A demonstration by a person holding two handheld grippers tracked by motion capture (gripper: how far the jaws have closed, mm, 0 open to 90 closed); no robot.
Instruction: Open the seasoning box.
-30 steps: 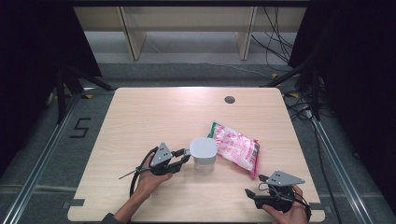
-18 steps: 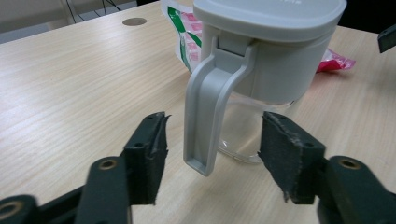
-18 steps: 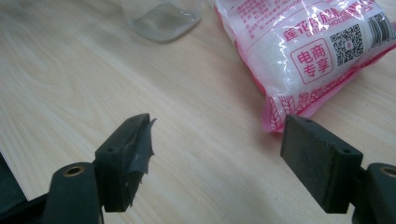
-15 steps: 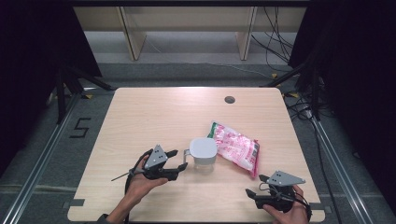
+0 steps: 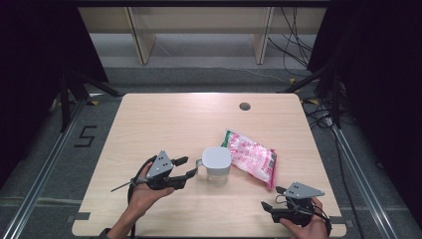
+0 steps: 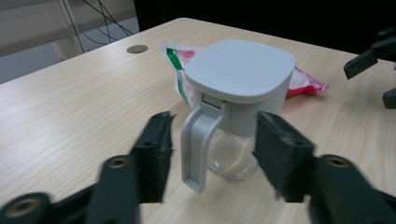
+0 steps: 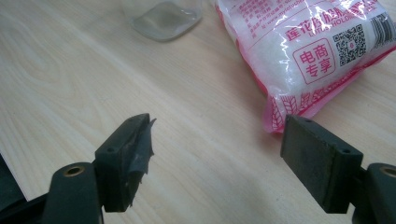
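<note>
Jug [image 5: 217, 163] stands upright on the bench [image 5: 164, 124], just ahead of the left tool [image 5: 185, 167]. Its handle [image 6: 198, 144] points at the tool, between its jaws, which are open, just been closing, not touching. Right tool [image 7: 217, 154] open, empty.

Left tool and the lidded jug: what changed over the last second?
The left tool backed off the jug's handle, which now stands free between its jaws; they opened, then partly closed. The jug, bag and right tool kept their places.

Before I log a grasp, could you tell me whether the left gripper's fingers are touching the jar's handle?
Apart. The left gripper view shows the jar's handle between the left gripper's fingers, bare table visible on both sides.
</note>
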